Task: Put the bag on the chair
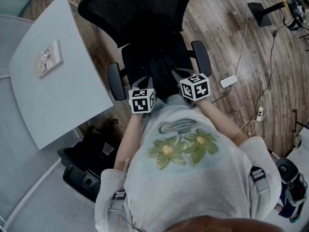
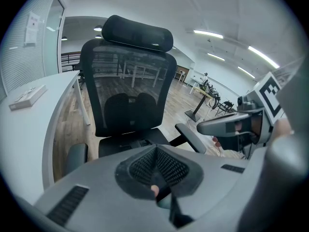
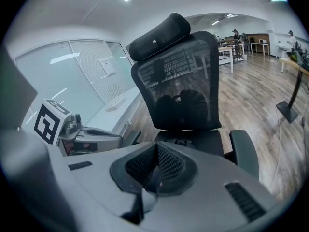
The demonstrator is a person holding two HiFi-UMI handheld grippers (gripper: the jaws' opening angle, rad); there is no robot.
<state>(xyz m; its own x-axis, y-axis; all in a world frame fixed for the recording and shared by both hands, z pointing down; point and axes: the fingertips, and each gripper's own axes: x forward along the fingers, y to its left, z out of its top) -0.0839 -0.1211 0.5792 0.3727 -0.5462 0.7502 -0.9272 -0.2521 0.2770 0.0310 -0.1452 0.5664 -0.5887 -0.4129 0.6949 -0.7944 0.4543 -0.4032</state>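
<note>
A black mesh office chair (image 1: 145, 13) faces me, its seat (image 1: 159, 64) just ahead of both grippers. It fills the left gripper view (image 2: 128, 95) and the right gripper view (image 3: 186, 91). My left gripper (image 1: 138, 84) and right gripper (image 1: 182, 75) hover side by side at the seat's front edge. The left gripper (image 2: 155, 149) is shut, and so is the right gripper (image 3: 157, 146); I see nothing clamped in either. A black bag-like thing (image 1: 84, 166) lies on the floor at my left, below the table's edge.
A white table (image 1: 53, 95) with a small booklet (image 1: 48, 58) stands to the left of the chair. On the wooden floor to the right lie a white power adapter (image 1: 229, 81), cables (image 1: 256, 115) and a black stand base (image 1: 260, 13).
</note>
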